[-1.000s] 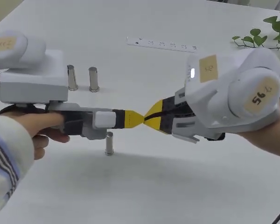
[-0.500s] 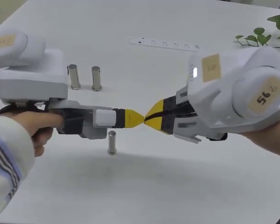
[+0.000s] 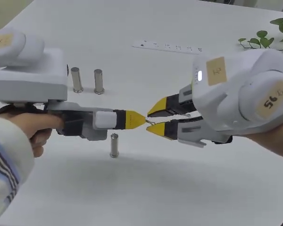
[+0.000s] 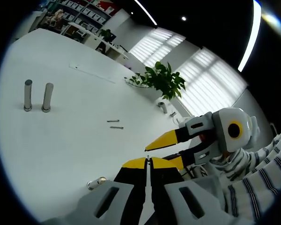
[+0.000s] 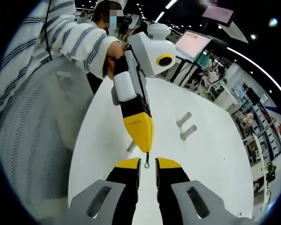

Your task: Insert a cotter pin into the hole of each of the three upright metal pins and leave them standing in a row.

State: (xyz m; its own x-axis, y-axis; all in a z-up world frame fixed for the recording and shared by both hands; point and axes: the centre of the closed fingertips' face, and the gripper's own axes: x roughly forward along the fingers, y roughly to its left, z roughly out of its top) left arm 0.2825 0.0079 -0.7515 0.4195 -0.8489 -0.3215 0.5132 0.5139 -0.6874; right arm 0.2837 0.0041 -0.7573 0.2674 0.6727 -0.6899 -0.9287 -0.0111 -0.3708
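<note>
Head view: cotter pin [image 3: 151, 123] clamped in left gripper [image 3: 137, 120]; right gripper [image 3: 150, 121] spread open around it, metal pin [image 3: 114, 144] standing near.
Left gripper view: spare cotter pins [image 4: 113, 121] noted on bench [image 4: 61, 140].
Right gripper view: loop seen between the jaws; it should be gripped squarely before the left lets go.

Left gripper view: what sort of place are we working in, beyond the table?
Probably an open-plan office or lab workspace: a big white table, a leafy potted plant beside windows with blinds, and shelving along the far wall.
</note>
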